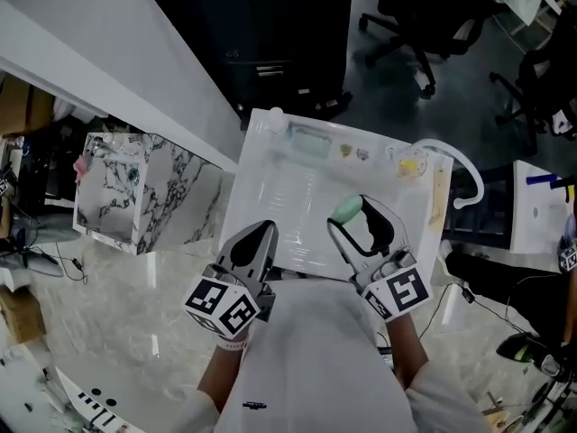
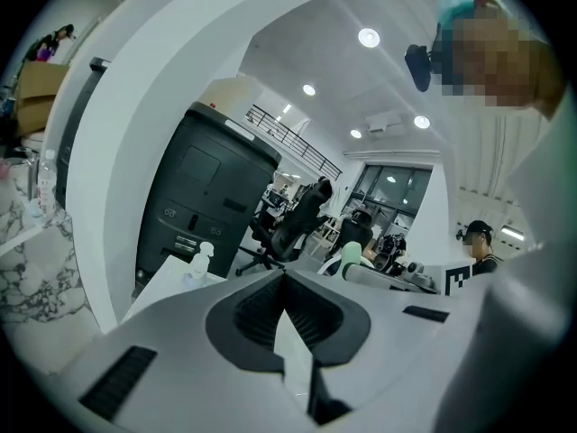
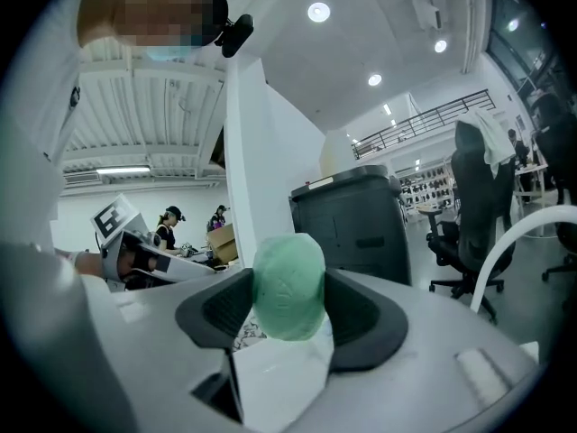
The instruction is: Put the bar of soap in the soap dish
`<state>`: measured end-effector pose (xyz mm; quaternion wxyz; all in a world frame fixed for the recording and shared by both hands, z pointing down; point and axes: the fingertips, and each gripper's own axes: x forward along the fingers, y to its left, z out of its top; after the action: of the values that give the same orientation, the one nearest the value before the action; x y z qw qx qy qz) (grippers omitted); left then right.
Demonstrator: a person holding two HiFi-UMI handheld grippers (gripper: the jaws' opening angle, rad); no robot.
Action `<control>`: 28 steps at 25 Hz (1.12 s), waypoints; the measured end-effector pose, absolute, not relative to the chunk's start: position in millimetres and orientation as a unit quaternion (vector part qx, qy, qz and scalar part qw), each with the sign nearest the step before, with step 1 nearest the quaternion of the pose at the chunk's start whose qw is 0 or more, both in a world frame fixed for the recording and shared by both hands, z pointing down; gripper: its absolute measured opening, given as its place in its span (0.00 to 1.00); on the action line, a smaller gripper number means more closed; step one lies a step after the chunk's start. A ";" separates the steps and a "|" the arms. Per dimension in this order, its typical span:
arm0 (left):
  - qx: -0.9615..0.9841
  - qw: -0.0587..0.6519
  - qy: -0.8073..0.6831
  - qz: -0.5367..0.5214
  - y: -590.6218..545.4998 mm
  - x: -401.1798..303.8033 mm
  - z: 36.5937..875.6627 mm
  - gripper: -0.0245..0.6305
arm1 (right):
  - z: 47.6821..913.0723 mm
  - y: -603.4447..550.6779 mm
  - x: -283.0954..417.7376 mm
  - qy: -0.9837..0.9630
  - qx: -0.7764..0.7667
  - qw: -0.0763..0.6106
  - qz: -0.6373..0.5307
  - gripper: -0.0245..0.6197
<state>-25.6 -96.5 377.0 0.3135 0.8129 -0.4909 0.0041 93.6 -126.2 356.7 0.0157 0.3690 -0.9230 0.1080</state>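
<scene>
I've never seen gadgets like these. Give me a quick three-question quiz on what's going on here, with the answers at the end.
1. True or false: the left gripper has its jaws together with nothing between them.
2. The bar of soap is held by: A the left gripper, B the right gripper, C neither.
3. Fill in: the bar of soap, pale ___ in colour, is not yet in the soap dish.

Key: 1 true; 2 B; 3 green.
</scene>
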 end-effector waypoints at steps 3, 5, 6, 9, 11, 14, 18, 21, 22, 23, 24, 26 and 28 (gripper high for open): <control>0.809 0.317 -0.495 0.002 -101.5 -24.4 379.4 0.04 | 360.9 -134.2 94.0 -0.925 0.364 0.028 0.107 0.45; 0.808 0.318 -0.497 0.005 -104.4 -25.7 381.4 0.04 | 364.1 -139.1 92.4 -0.925 0.363 0.037 0.109 0.45; 0.806 0.319 -0.498 0.007 -105.0 -26.1 383.6 0.04 | 364.9 -140.9 91.8 -0.925 0.361 0.043 0.109 0.45; 0.805 0.317 -0.501 0.012 -108.0 -25.2 386.8 0.04 | 364.2 -149.0 92.1 -0.927 0.355 0.068 0.105 0.45; 0.805 0.315 -0.502 0.014 -111.5 -26.7 387.2 0.04 | 362.8 -156.1 90.2 -0.929 0.347 0.078 0.101 0.45; 0.797 0.321 -0.511 0.011 -112.5 -35.0 396.9 0.04 | 362.7 -165.5 80.8 -0.937 0.321 0.102 0.090 0.45; 0.796 0.323 -0.511 0.011 -116.8 -43.1 401.5 0.04 | 366.9 -185.4 68.2 -0.940 0.301 0.144 0.070 0.45; 0.796 0.324 -0.510 0.009 -120.8 -47.2 405.3 0.04 | 374.6 -203.1 61.6 -0.937 0.297 0.175 0.057 0.45; 0.795 0.326 -0.511 0.009 -122.0 -49.3 407.9 0.04 | 378.5 -208.6 59.3 -0.936 0.293 0.186 0.053 0.45; 0.794 0.329 -0.511 0.008 -123.2 -51.7 410.8 0.04 | 382.8 -214.0 56.6 -0.936 0.289 0.195 0.050 0.45; 0.793 0.331 -0.511 0.007 -124.3 -54.4 413.5 0.04 | 387.1 -219.4 53.3 -0.936 0.284 0.203 0.049 0.45; 0.791 0.336 -0.511 0.005 -126.3 -58.9 417.2 0.04 | 396.2 -229.7 46.4 -0.934 0.277 0.220 0.046 0.45; 0.790 0.339 -0.511 0.001 -128.4 -62.4 420.2 0.04 | 407.6 -239.6 40.2 -0.931 0.272 0.239 0.043 0.45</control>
<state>-62.4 -128.4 420.2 0.3390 0.7901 -0.5106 0.0013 40.2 -239.6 407.6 0.2390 0.2722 -0.9311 0.0430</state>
